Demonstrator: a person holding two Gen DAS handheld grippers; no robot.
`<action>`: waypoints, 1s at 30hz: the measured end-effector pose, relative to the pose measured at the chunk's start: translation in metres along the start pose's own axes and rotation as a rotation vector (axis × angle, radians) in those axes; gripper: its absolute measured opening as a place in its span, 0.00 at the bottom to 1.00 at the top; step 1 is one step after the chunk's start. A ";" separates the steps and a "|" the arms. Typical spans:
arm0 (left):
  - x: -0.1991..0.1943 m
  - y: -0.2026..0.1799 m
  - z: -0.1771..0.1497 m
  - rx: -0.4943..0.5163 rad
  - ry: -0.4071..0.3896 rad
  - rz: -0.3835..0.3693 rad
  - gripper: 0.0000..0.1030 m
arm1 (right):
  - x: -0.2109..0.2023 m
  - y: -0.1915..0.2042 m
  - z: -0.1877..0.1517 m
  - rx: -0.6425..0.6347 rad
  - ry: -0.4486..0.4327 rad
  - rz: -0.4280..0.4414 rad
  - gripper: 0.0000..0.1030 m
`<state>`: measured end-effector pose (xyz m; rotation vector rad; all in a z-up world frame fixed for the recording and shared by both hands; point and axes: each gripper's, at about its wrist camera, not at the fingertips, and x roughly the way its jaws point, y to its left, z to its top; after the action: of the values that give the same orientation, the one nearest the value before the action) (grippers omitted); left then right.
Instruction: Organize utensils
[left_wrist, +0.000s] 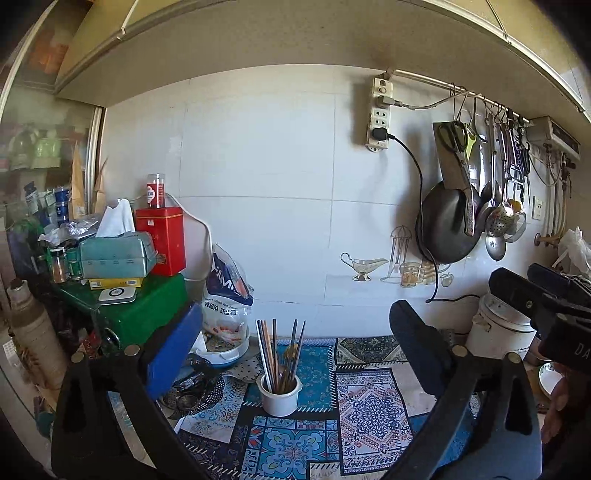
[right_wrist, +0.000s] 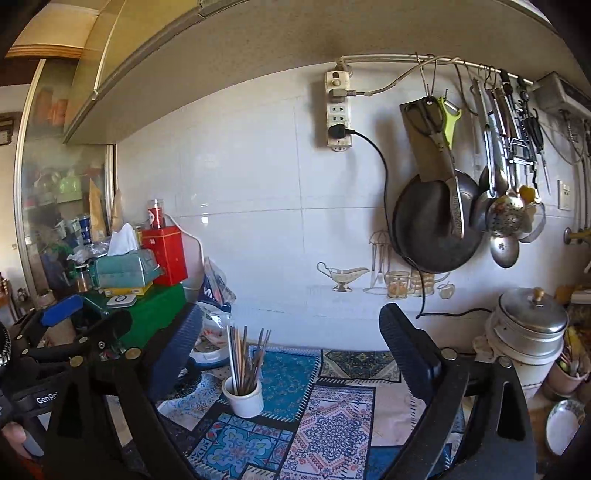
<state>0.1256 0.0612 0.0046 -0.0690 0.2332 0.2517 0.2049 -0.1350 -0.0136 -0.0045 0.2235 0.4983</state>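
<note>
1. Left wrist view looks along the left gripper (left_wrist: 295, 332), whose jaws stand spread as wide as they go, with nothing between the pads and nothing touched
2. Right wrist view shows the right gripper (right_wrist: 291, 332) just the same: jaws wide apart, empty, clear of everything on the counter
3. Between each pair of fingers, farther off, a white cup (left_wrist: 279, 397) stands upright on the patterned cloth (left_wrist: 369, 417), near the tiled wall (left_wrist: 258, 184)
4. Chopsticks (left_wrist: 280, 354) stand bunched in that cup, fanning out a little at the top; a spoon-like piece seems to sit among them, but I cannot make it out for sure
5. To the left of the cup are a green box (left_wrist: 147, 314), a red tin (left_wrist: 164, 240) and a tissue box (left_wrist: 114, 254) stacked above it, and a plastic bag (left_wrist: 227, 295) beside them
6. Only the left wrist view catches the right gripper from the side, at its right edge, with part of a hand (left_wrist: 557, 410) under it
7. Only the right wrist view catches the left gripper at its left edge, blue pad tip showing
8. Right wrist view also shows the whole metal pot (right_wrist: 532, 332) with its lid and knob, and a small plate (right_wrist: 563, 424) below it; the other view shows only part of the pot
9. Both views show a dark pan (right_wrist: 436, 229), scissors, ladles and a cleaver hanging from a rail on the wall
</note>
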 end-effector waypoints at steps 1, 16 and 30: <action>-0.005 0.001 -0.002 0.002 -0.001 0.003 0.99 | -0.006 0.000 -0.003 0.001 -0.002 -0.016 0.99; -0.045 -0.003 -0.014 0.034 -0.013 -0.032 0.99 | -0.047 0.015 -0.017 -0.025 0.011 -0.072 1.00; -0.047 -0.004 -0.018 0.031 -0.002 -0.047 0.99 | -0.054 0.014 -0.017 -0.018 0.014 -0.083 1.00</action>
<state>0.0786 0.0447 -0.0015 -0.0436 0.2336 0.2009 0.1483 -0.1488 -0.0178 -0.0351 0.2317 0.4174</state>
